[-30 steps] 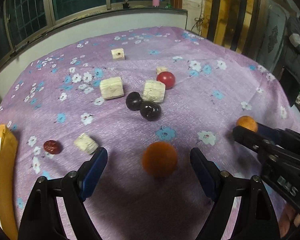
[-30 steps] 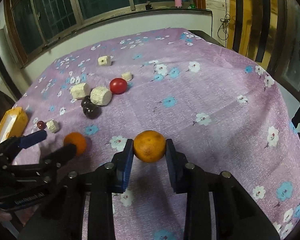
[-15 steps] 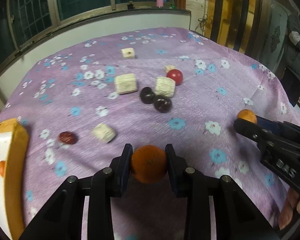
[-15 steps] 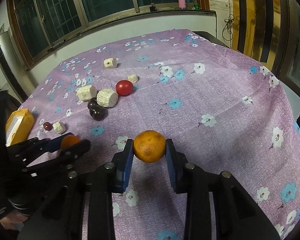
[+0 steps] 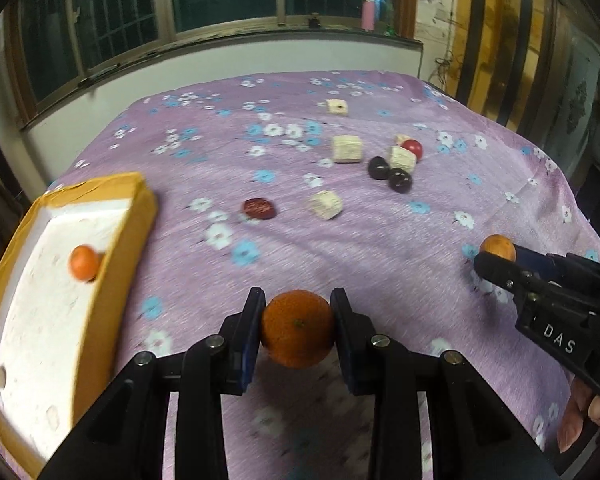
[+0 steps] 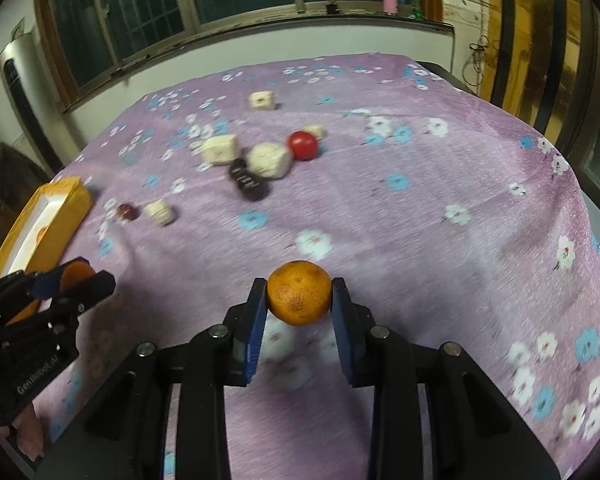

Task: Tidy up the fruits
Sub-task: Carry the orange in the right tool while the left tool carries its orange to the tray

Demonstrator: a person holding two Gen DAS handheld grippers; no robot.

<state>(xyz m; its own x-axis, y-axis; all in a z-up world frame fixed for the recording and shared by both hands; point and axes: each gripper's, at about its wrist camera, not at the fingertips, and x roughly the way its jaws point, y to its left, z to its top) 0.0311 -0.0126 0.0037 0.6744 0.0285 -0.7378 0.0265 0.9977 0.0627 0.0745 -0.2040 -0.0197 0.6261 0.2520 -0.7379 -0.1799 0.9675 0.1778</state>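
An orange (image 5: 297, 327) is sitting clamped in the left claw (image 5: 297, 330) above the tabletop (image 5: 360, 248), near the yellow box (image 5: 116, 264). Another orange (image 6: 299, 293) is being gripped by the right claw (image 6: 299, 300). Carrying each over the box wall before letting go seems wise. The box is already holding a small orange (image 5: 85, 263)

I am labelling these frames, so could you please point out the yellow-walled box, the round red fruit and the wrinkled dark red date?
yellow-walled box (image 5: 134, 240), left wrist view, its right wall.
round red fruit (image 6: 302, 145), right wrist view, its middle.
wrinkled dark red date (image 5: 259, 208), left wrist view, its top face.
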